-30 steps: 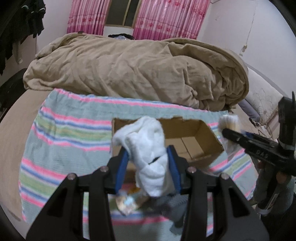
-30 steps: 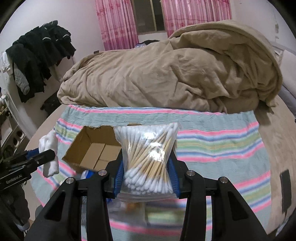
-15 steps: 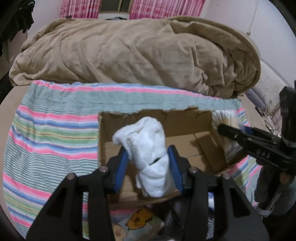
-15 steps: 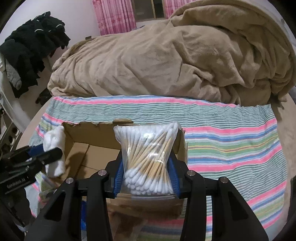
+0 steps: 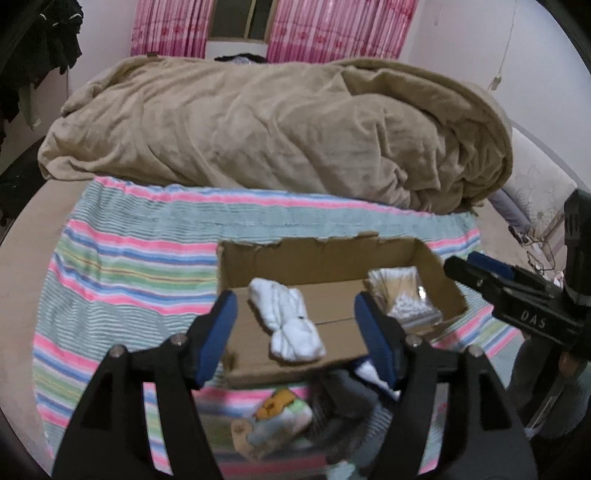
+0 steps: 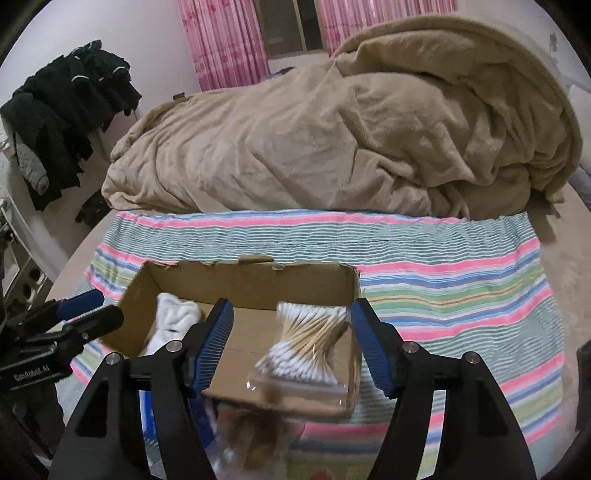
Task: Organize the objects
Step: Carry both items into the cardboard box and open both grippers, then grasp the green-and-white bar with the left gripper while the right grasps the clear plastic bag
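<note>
Striped cloth bears torn-rimmed cardboard box holding white socks, cotton swabs.

Brown cardboard box on a pink, green and blue striped cloth, white socks inside, tan blanket behind, pink curtains, blue gripper pads.

bed | tan duvet | striped cloth | cardboard box on cloth

"DAS" on right gripper body — "GenRobot.AI" on left gripper body.
</note>
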{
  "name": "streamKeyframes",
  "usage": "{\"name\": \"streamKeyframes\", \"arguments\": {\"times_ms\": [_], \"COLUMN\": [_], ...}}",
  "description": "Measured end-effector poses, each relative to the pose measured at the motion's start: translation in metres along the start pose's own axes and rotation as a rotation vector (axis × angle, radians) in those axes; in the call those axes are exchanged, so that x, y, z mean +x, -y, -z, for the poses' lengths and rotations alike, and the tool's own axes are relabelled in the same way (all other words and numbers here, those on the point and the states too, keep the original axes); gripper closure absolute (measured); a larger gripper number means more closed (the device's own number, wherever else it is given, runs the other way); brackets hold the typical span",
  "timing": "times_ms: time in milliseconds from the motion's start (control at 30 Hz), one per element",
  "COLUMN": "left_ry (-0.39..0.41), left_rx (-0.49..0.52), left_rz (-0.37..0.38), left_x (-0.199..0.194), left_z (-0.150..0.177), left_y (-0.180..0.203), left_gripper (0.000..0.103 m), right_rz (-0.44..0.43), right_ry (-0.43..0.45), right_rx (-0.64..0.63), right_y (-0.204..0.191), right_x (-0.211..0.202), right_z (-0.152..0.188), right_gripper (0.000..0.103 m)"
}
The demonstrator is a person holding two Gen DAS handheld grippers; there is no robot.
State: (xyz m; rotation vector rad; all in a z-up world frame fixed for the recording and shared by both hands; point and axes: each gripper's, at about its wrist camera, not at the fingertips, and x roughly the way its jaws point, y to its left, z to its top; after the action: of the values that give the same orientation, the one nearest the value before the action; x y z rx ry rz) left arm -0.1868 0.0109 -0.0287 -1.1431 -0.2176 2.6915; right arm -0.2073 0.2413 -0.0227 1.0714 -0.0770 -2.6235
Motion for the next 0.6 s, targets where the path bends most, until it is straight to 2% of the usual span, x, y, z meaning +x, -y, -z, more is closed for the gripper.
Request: {"name": "streamKeyframes", "arguments": {"times_ms": [67,100,467,600], "left_ry": [0.008,0.017,0.059,0.057], "left_rx": [0.005,0.010,0.002,0.003], "left_rz": [0.002,-0.003,-0.002,-0.008], "left_x": [-0.012,-0.021,-0.088,-0.101], "left_z": [0.001,0.003,0.037,0.053], "left_y": [0.002,0.003,0.006,0.005], "left_gripper": [0.035,0.035,0.035,0.035], "right_rz": [-0.001,-0.004,-0.019,-0.031], "right_ry": [0.009,0.014,0.048,0.051], "right_rx": [-0.003,-0.006,-0.025,-0.034], "right_y": [-0.004,-0.006,-0.031,-0.039], "right_x": [-0.011,-0.018,-0.080,-0.098], "right_z": [0.002,0.003,0.027,0.037], "right_gripper": [0.024,0.023,0.023,0.023]}}
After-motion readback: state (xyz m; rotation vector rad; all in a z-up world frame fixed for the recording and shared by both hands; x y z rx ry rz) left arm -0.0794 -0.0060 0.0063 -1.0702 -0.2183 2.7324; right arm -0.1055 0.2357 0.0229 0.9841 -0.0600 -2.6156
